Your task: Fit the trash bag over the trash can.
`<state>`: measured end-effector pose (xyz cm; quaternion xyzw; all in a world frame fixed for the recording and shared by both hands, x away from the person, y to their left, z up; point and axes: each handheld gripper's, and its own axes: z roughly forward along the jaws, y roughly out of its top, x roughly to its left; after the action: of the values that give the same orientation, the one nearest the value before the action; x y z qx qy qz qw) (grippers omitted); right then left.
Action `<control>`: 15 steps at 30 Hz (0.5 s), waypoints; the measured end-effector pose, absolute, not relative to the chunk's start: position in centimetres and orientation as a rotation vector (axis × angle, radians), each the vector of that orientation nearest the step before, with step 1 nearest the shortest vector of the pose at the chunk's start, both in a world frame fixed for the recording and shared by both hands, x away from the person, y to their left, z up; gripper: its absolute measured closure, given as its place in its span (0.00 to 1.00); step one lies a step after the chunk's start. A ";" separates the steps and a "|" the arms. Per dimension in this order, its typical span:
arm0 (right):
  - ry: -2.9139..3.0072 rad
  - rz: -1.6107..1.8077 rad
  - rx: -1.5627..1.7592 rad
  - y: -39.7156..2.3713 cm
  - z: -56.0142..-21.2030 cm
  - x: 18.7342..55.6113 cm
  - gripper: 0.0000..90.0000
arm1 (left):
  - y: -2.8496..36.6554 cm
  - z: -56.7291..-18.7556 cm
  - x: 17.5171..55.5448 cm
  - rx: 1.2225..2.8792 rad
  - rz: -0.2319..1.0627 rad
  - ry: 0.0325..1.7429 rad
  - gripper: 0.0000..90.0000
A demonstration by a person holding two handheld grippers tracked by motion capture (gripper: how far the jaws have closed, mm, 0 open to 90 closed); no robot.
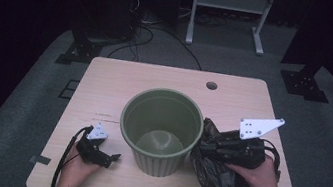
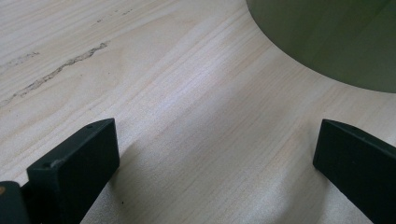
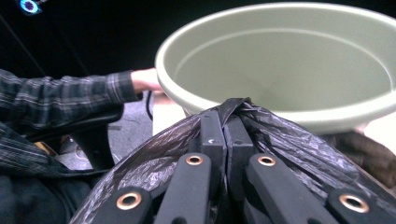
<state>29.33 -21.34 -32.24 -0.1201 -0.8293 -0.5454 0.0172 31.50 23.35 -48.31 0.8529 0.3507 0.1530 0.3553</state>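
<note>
A green plastic bin (image 1: 161, 130) stands upright and empty in the middle of the wooden table (image 1: 235, 92). Just right of it hangs a crumpled black plastic bag (image 1: 219, 180), lifted by my right gripper (image 1: 204, 142), which is shut on the bag's edge close to the bin's rim. In the right gripper view the two jaws meet on a pinch of bag (image 3: 233, 105) right in front of the bin's rim (image 3: 280, 109). My left gripper (image 1: 116, 157) rests on the table left of the bin, open, nothing between its fingers (image 2: 74, 163); the bin's wall (image 2: 327, 37) shows ahead.
A round cable hole (image 1: 212, 85) sits in the table's far side. Beyond the table stand a white frame (image 1: 230, 12), dark stands and loose cables on the grey floor. A plaid sleeve (image 3: 60, 93) reaches to the left of the bin.
</note>
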 end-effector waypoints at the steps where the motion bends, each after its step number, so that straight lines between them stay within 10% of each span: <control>1: -2.571 -1.699 -0.350 -21.1 -31.7 29.4 0.99 | 23.3 -48.3 31.5 2.203 0.396 0.906 0.00; 15: -2.568 -1.661 -0.267 -18.0 -29.2 30.6 0.99 | 23.4 -48.3 31.5 2.205 0.396 0.905 0.00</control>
<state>30.64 -18.01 -29.21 -0.0869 -0.8360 -0.5406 0.0357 31.50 23.36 -48.31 0.8533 0.3500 0.1531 0.3547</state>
